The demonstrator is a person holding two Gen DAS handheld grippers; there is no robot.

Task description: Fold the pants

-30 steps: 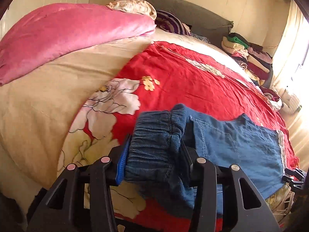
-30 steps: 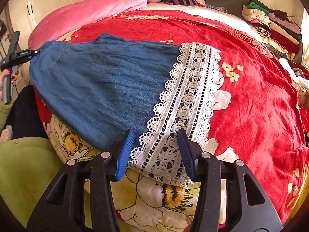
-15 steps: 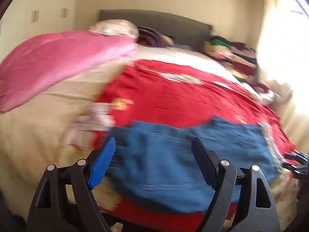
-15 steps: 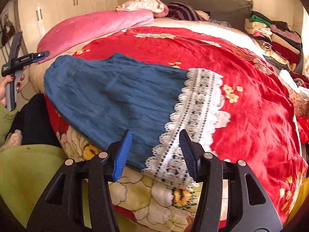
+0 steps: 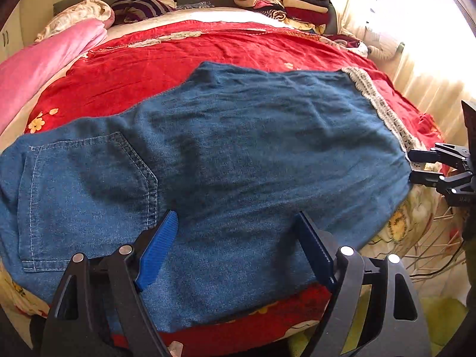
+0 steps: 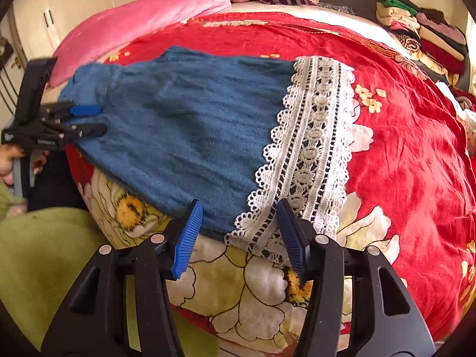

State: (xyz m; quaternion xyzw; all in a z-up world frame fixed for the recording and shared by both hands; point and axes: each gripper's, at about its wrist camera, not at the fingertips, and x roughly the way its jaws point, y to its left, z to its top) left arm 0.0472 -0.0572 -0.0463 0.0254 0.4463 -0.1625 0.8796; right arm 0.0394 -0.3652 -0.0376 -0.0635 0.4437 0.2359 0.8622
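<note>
Blue denim pants [image 5: 244, 154] lie flat across the near edge of the red floral bedspread [image 5: 184, 59], waist and back pocket [image 5: 86, 196] at the left, white lace hem [image 6: 312, 148] at the right. My left gripper [image 5: 235, 250] is open and empty, its jaws wide apart over the pants' near edge by the pocket. My right gripper [image 6: 238, 235] is open, its jaws on either side of the near corner of the lace hem without closing on it. Each gripper also shows in the other's view, the right one [image 5: 416, 166] and the left one [image 6: 86, 120].
A pink duvet [image 6: 134, 26] lies at the bed's far left. Pillows [image 5: 136, 7] rest against the headboard. A stack of folded clothes [image 5: 282, 3] sits at the far right. A white wire rack [image 5: 431, 238] stands beside the bed. Green cloth [image 6: 44, 253] is at my lower left.
My left gripper has let go of the bunched waistband, opened wide and swung right over the pants, which now lie flat. My right gripper stays open at the lace hem.
</note>
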